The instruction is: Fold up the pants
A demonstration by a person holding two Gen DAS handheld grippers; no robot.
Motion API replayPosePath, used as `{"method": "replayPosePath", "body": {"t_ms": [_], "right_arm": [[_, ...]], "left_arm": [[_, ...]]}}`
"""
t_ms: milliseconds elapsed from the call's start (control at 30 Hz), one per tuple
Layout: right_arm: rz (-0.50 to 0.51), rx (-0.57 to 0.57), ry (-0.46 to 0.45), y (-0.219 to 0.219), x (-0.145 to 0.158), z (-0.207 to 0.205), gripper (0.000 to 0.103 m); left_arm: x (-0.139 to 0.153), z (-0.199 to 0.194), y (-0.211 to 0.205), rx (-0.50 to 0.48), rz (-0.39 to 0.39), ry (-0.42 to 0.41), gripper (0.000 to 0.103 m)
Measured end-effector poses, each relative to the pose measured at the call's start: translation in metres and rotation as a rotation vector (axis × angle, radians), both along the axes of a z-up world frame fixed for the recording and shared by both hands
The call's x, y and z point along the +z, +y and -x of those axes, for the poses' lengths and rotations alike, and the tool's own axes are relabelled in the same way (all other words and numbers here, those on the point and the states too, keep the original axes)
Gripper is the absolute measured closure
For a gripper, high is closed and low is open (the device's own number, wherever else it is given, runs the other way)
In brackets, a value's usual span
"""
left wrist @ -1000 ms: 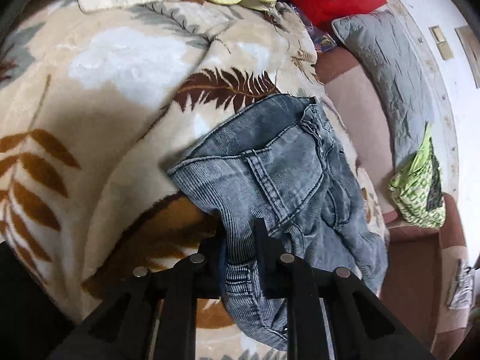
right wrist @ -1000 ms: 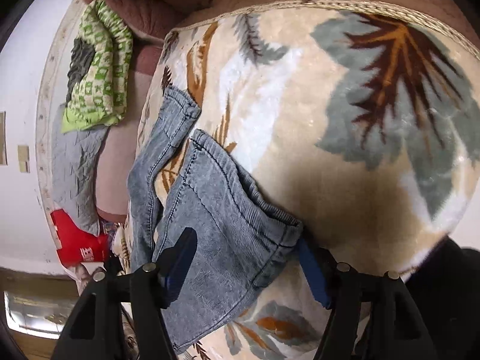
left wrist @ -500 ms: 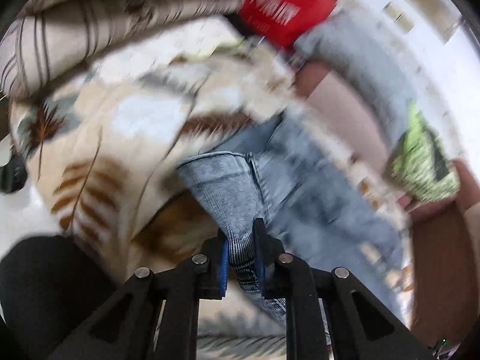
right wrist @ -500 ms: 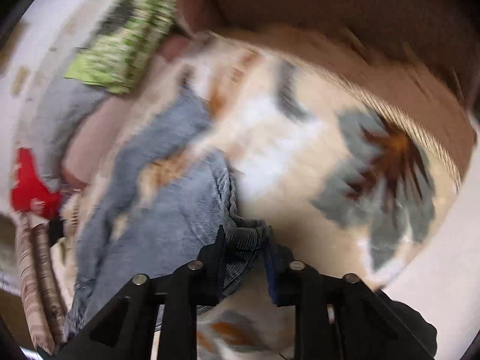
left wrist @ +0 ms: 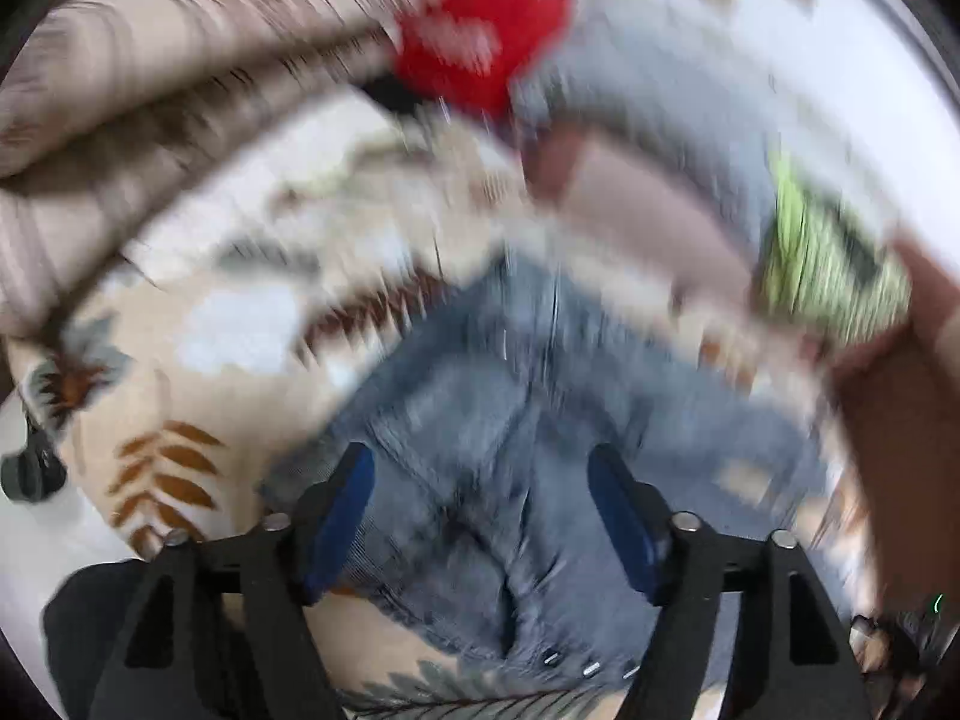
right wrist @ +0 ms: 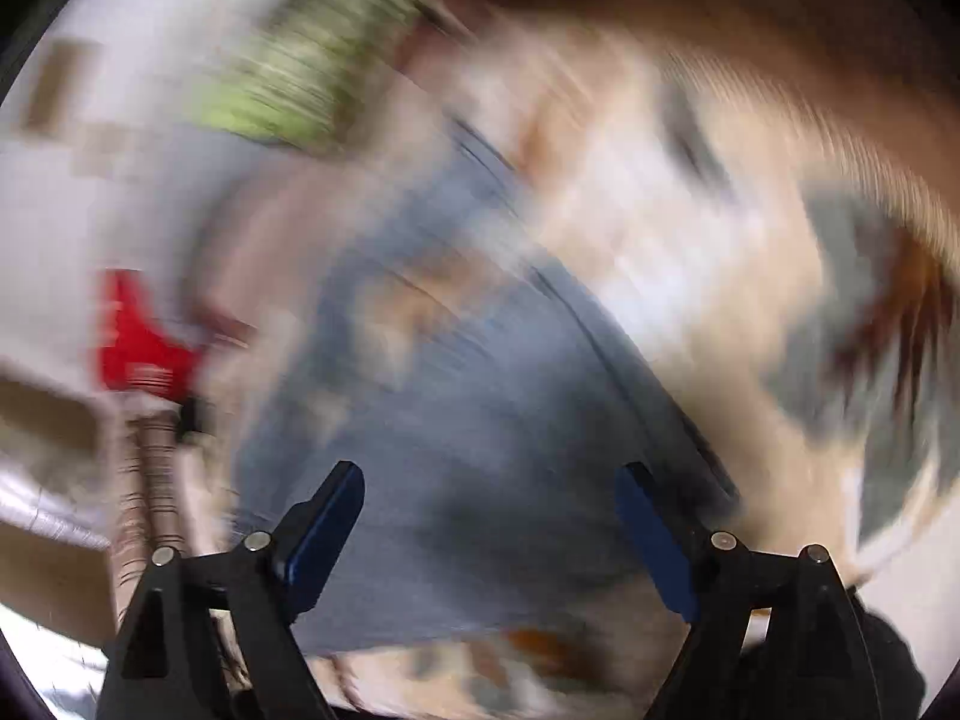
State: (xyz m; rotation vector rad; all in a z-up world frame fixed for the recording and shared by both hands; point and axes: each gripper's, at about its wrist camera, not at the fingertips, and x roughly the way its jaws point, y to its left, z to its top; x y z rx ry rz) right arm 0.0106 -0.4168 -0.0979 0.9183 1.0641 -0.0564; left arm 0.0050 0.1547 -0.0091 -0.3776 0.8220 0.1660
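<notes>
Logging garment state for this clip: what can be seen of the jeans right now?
The jeans are faded blue-grey denim with visible seams, lying spread and rumpled on the leaf-print blanket. Both the left gripper and right gripper are open above them, gripping nothing. Motion blur hides finer detail.

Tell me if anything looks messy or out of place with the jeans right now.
The jeans lie bunched and creased on the leaf-print blanket, not flat. Both views are motion-blurred, so finer damage cannot be judged.
</notes>
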Motion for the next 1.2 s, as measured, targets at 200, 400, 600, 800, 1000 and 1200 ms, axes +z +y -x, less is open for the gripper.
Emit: {"method": "replayPosePath", "body": {"t_ms": [200,400,600,800,1000,1200], "right_arm": [[0.097,0.032,-0.164,0.006,0.065,-0.009,0.018],[0.061,0.004,0.005,-0.015,0.005,-0.05,0.005],[0.136,0.008,-0.165,-0.027,0.067,-0.063,0.006],[0.057,-0.063,-0.066,-0.066,0.041,-0.117,0.011],[-0.028,-0.083,0.0,-0.067,0.001,-0.162,0.035],[0.13,0.045,0.044,-0.044,0.006,-0.188,0.078]], "left_arm": [[-0.038,-0.025,-0.005,-0.027,-0.083,0.153,0.027],[-0.003,-0.055,0.007,-0.037,0.005,0.053,0.025],[-0.019,-0.12,0.049,0.047,0.135,0.123,0.025],[-0.051,-0.172,0.042,-0.022,0.237,0.22,0.031],[-0.061,-0.18,0.04,0.004,0.19,0.233,0.069],[-0.058,-0.186,0.04,0.003,0.154,0.241,0.072]]}}
